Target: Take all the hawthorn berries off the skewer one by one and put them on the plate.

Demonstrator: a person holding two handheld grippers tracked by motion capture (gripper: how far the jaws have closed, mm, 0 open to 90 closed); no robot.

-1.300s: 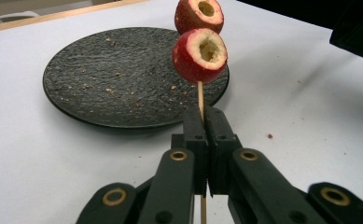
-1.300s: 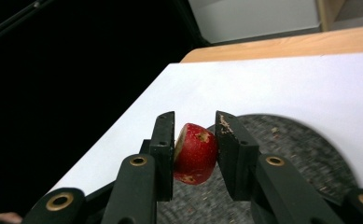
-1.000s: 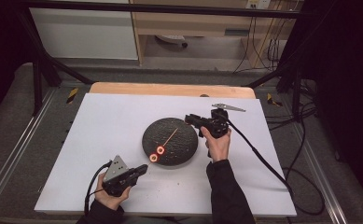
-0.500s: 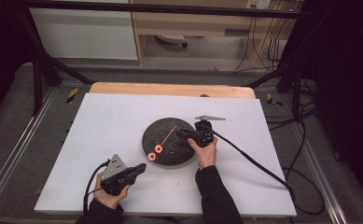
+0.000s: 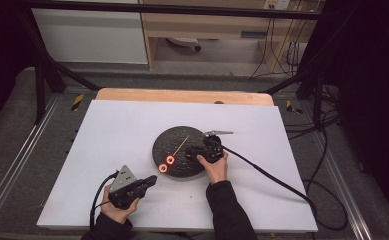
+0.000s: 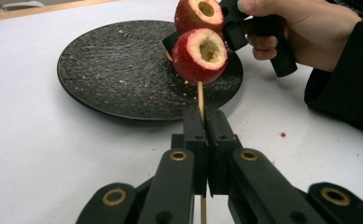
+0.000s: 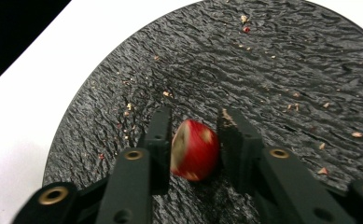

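The left tongs (image 6: 202, 140) were shut tight on a thin wooden stick (image 6: 200, 95). Two red fruit pieces (image 6: 200, 56) with hollow middles sat on the stick, just above the near edge of the black plate (image 6: 123, 70). The right tongs (image 7: 195, 140) had just been opening a little. A third red fruit piece (image 7: 194, 149) lay between their jaws on the plate, low in the middle of the right gripper view. The left jaw touched it and the right one stood just beside it. In the high view, the plate rested in the middle of the white tabletop (image 5: 107, 130), with crumbs on it.

High view looks down from afar; both gripper views closely share the plate (image 5: 174, 142).
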